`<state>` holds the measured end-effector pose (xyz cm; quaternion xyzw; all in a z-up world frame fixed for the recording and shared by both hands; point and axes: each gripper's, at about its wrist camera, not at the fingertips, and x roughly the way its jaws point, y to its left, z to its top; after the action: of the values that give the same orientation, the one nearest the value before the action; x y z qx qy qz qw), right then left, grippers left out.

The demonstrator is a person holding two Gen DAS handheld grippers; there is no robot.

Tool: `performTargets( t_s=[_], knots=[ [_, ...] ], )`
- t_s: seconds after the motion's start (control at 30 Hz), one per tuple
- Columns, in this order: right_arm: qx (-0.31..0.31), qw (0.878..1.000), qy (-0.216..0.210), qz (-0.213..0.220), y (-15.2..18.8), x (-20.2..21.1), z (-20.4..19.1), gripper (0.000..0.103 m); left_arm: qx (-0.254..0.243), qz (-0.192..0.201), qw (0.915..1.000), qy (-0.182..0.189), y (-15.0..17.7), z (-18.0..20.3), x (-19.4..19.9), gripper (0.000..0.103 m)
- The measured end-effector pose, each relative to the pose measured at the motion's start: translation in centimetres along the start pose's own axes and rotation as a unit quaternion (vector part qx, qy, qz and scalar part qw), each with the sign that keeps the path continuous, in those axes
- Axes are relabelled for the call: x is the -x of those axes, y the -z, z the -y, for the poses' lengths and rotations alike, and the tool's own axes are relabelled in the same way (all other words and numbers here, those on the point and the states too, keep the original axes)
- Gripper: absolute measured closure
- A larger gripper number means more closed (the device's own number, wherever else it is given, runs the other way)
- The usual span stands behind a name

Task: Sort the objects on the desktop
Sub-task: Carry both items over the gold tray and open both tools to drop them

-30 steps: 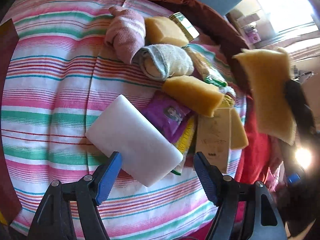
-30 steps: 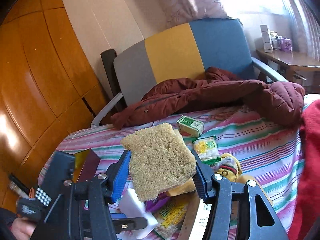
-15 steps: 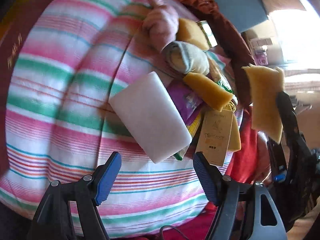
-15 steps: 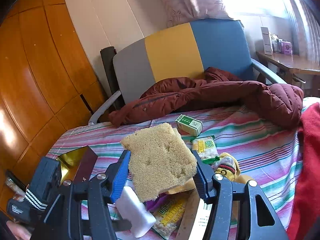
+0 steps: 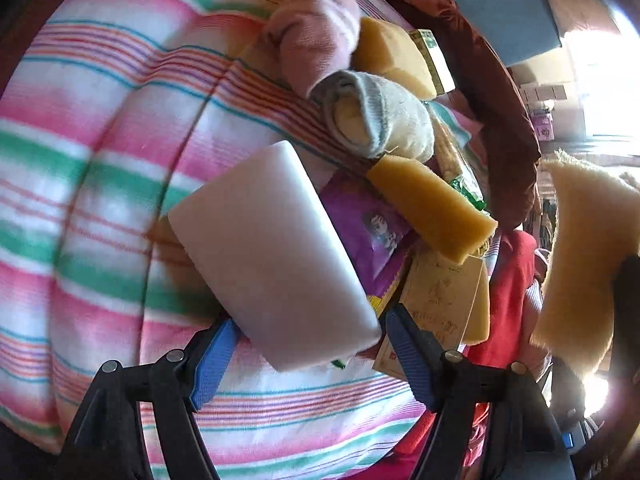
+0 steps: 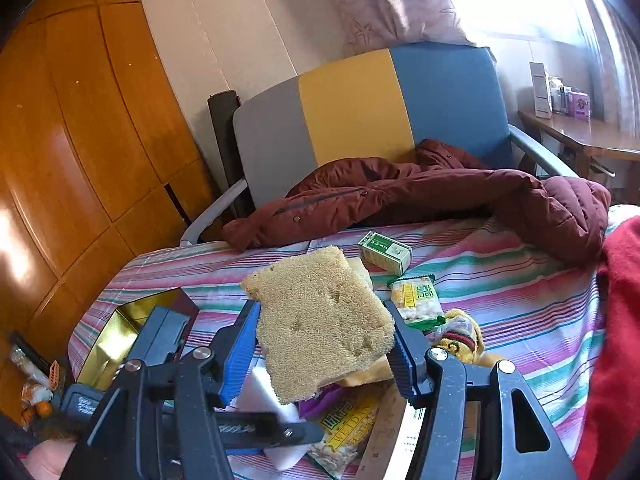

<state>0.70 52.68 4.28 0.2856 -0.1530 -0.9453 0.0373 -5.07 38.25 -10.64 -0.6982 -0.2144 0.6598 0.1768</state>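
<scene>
A white foam block (image 5: 272, 252) lies on the striped sheet (image 5: 100, 168), leaning on a purple packet (image 5: 368, 224). My left gripper (image 5: 310, 320) is open, and its blue pads (image 5: 212, 360) straddle the block's near end without clearly pressing it. My right gripper (image 6: 320, 308) is shut on a coarse yellow sponge (image 6: 320, 328) held above the pile; this sponge (image 5: 588, 264) also shows at the right edge of the left wrist view. Behind the block lie a pink sock (image 5: 316, 40), a grey sock (image 5: 376, 116) and two more yellow sponges (image 5: 432, 208).
A green box (image 6: 384, 252), a snack packet (image 6: 416, 296) and a brown card (image 5: 440, 300) lie in the pile. A gold-lined box (image 6: 120, 336) stands at the left. A maroon jacket (image 6: 440, 196) drapes over a chair at the back, and a red cloth (image 6: 616, 340) lies at the right.
My left gripper rolled and came down closer to the white block, whose near end now sits between the pads. The right gripper kept still with its sponge.
</scene>
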Motion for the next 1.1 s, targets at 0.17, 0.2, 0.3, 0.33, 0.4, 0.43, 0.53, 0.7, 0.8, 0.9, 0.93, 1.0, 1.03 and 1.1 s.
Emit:
performTargets(
  t_s=[0.17,0.2,0.3,0.33,0.4,0.43,0.53,0.7,0.8,0.9,0.93,1.0,1.03,1.1],
  knots=[
    [0.014,1.000,-0.004,-0.013,0.2,-0.4,-0.5,0.043,-0.031,0.004,0.9994,0.018,0.7,-0.4,0.4,0.040],
    [0.020,1.000,-0.004,-0.017,0.4,-0.7,-0.8,0.043,-0.046,0.012,0.9988,0.012,1.0,-0.3,0.7,0.041],
    [0.028,0.999,-0.001,-0.027,0.8,-1.1,-1.2,0.043,-0.098,0.020,0.9950,-0.004,2.5,-0.2,1.5,0.041],
    [0.029,0.999,0.000,-0.030,0.9,-1.2,-1.2,0.043,-0.113,0.019,0.9934,-0.008,3.0,-0.2,1.6,0.041],
    [0.026,0.999,-0.002,-0.036,1.1,-1.4,-1.0,0.043,-0.162,0.017,0.9864,-0.025,4.3,0.0,1.9,0.041],
    [0.025,0.999,-0.004,-0.039,1.1,-1.5,-0.9,0.043,-0.193,0.022,0.9802,-0.038,5.4,0.1,2.3,0.041],
    [0.025,0.998,-0.019,-0.049,1.4,-1.9,-1.2,0.043,-0.260,0.052,0.9612,-0.076,7.9,0.4,3.1,0.040],
    [0.041,0.995,-0.036,-0.079,2.3,-3.1,-2.3,0.043,-0.327,0.107,0.9319,-0.114,11.6,0.6,4.3,0.040],
    [0.049,0.994,-0.036,-0.089,2.7,-3.7,-2.7,0.043,-0.346,0.131,0.9217,-0.117,11.5,-0.2,6.4,0.040],
    [0.047,0.994,-0.036,-0.095,2.9,-4.2,-2.9,0.043,-0.362,0.154,0.9118,-0.119,7.9,-4.5,13.3,0.040],
    [0.048,0.994,-0.035,-0.096,3.0,-4.2,-3.0,0.043,-0.362,0.160,0.9112,-0.114,7.2,-4.7,13.5,0.040],
    [0.049,0.993,-0.037,-0.100,3.1,-4.5,-3.2,0.043,-0.360,0.172,0.9098,-0.114,5.7,-5.8,13.5,0.040],
    [0.050,0.993,-0.038,-0.103,3.1,-4.6,-3.3,0.043,-0.359,0.179,0.9088,-0.113,5.8,-6.3,14.4,0.040],
    [0.052,0.992,-0.045,-0.108,3.3,-4.9,-3.9,0.043,-0.353,0.192,0.9086,-0.115,5.5,-7.0,15.7,0.040]
  ],
)
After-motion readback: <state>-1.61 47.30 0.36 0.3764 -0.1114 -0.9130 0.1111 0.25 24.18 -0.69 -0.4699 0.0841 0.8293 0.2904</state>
